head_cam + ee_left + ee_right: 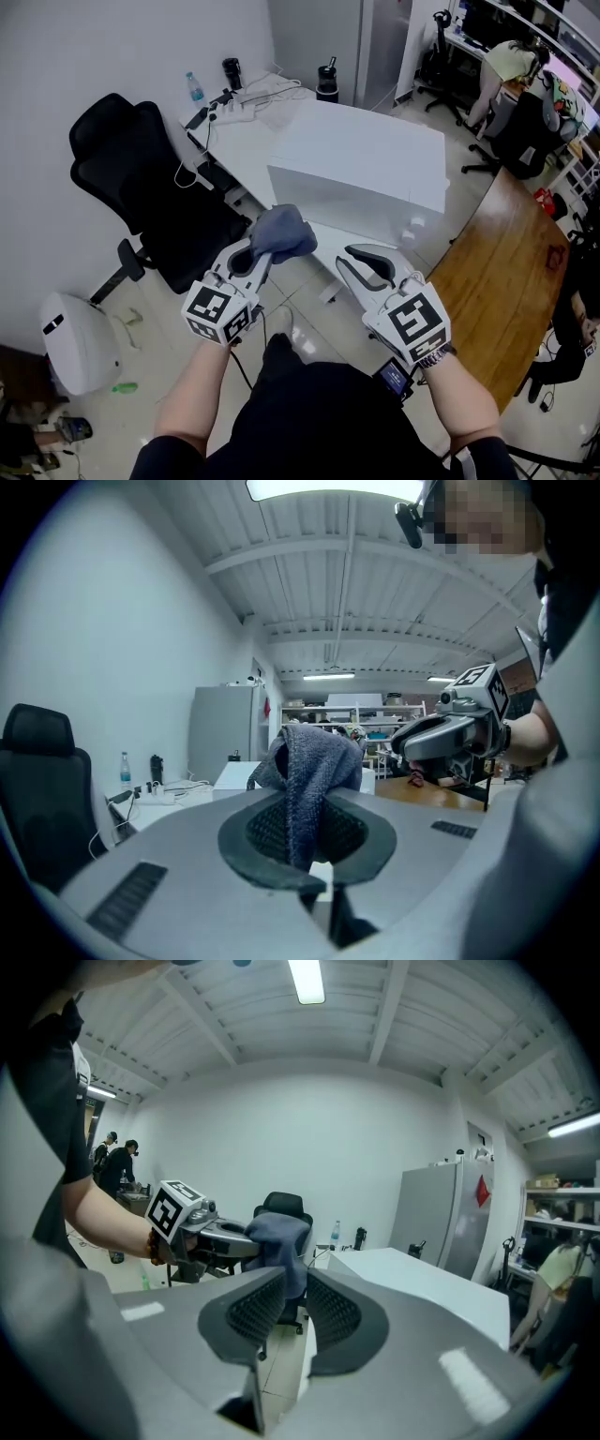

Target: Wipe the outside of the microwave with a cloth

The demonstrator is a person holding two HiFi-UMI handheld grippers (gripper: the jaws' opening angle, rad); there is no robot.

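Observation:
My left gripper is shut on a grey-blue cloth, which bunches up above its jaws. In the left gripper view the cloth hangs pinched between the dark pads. The white box-shaped microwave stands on a white table just beyond both grippers. My right gripper hovers to the right of the cloth, near the microwave's front lower edge. Its jaws stand a narrow gap apart with nothing between them. Through that view I see the left gripper holding the cloth.
A black office chair stands left of the table. A water bottle, two dark cups and a power strip with cables lie at the table's far end. A wooden table is at right, a white bin on the floor at left.

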